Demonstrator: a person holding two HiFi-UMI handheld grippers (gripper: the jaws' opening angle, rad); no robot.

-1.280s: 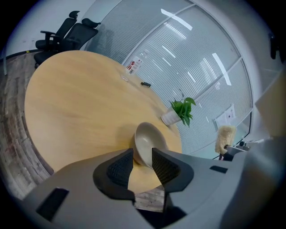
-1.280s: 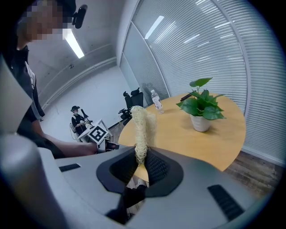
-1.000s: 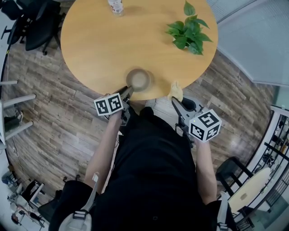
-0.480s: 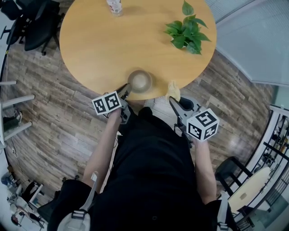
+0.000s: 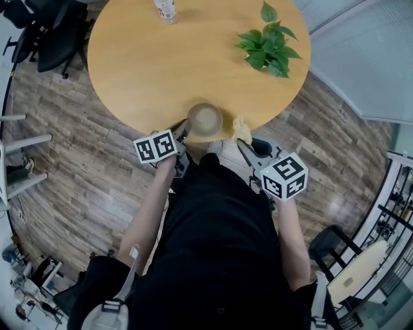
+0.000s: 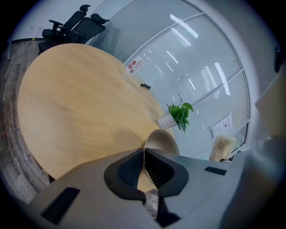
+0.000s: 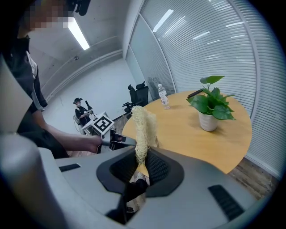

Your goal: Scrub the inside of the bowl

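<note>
A tan bowl (image 5: 205, 119) sits at the near edge of the round wooden table (image 5: 161, 58). My left gripper (image 5: 184, 133) is at its left side, and its jaws are closing. In the left gripper view the thin rim of the bowl (image 6: 163, 141) stands between the two pads of the left gripper (image 6: 144, 154), which pinch it. My right gripper (image 5: 244, 144) hovers just off the table edge, right of the bowl, shut on a pale yellow fibrous scrubber (image 5: 241, 131). The scrubber (image 7: 142, 127) sticks up out of the right gripper (image 7: 142, 163).
A potted green plant (image 5: 268, 45) stands at the table's far right and a water bottle (image 5: 166, 9) at its far edge. Black office chairs (image 5: 45, 32) stand on the wooden floor at the far left. A glass wall runs along the right.
The right gripper has carried the scrubber a little left, toward the bowl. The bowl has shifted slightly right along the table edge, with the left gripper at its rim.
</note>
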